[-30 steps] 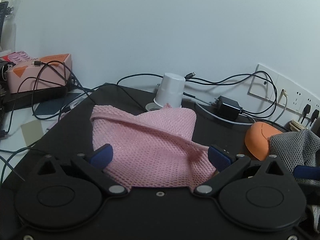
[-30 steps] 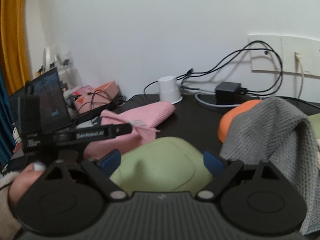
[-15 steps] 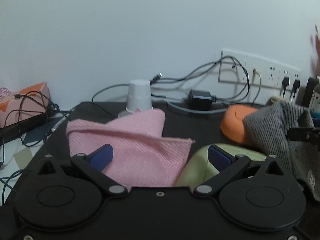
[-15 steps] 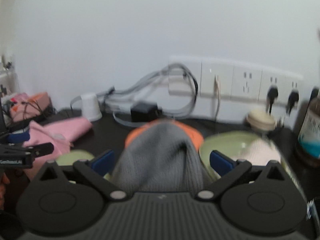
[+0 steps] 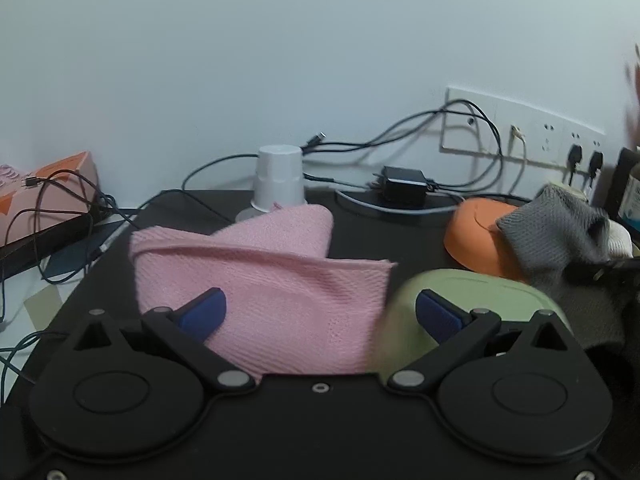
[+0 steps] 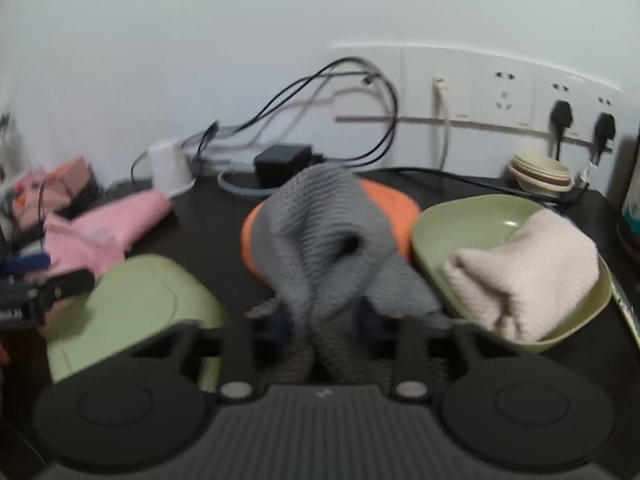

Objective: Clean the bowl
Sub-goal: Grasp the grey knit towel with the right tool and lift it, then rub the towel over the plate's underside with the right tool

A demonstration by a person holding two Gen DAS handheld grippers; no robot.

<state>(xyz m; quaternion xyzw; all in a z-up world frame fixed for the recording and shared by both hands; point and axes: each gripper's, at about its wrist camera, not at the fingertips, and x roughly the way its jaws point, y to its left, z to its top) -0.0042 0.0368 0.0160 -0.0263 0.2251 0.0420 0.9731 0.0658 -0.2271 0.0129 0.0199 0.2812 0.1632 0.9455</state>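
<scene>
My left gripper (image 5: 320, 314) is open, with a pink cloth (image 5: 260, 276) lying on the dark table between its blue pads (image 5: 202, 314). An upturned green bowl (image 5: 480, 292) sits by its right finger. An upturned orange bowl (image 5: 476, 236) lies behind, with a grey cloth (image 5: 560, 232) draped over it. In the blurred right wrist view my right gripper (image 6: 326, 326) has its fingers drawn in on the grey cloth (image 6: 320, 232), whose folds rise over the orange bowl (image 6: 396, 208). The green bowl (image 6: 132, 308) lies to its left. The pink cloth (image 6: 108, 232) is further left.
A green dish (image 6: 480, 216) holding a beige cloth (image 6: 528, 268) sits at the right, with stacked small bowls (image 6: 540, 174) and a bottle (image 6: 632, 200) behind. A white cup (image 5: 279, 180), a charger (image 5: 402, 190), cables and wall sockets (image 6: 504, 96) line the back. A pink box (image 5: 48, 184) stands far left.
The right gripper swung from the green bowl to the grey cloth and its fingers closed in on it. The left gripper turned right, bringing the green bowl into view.
</scene>
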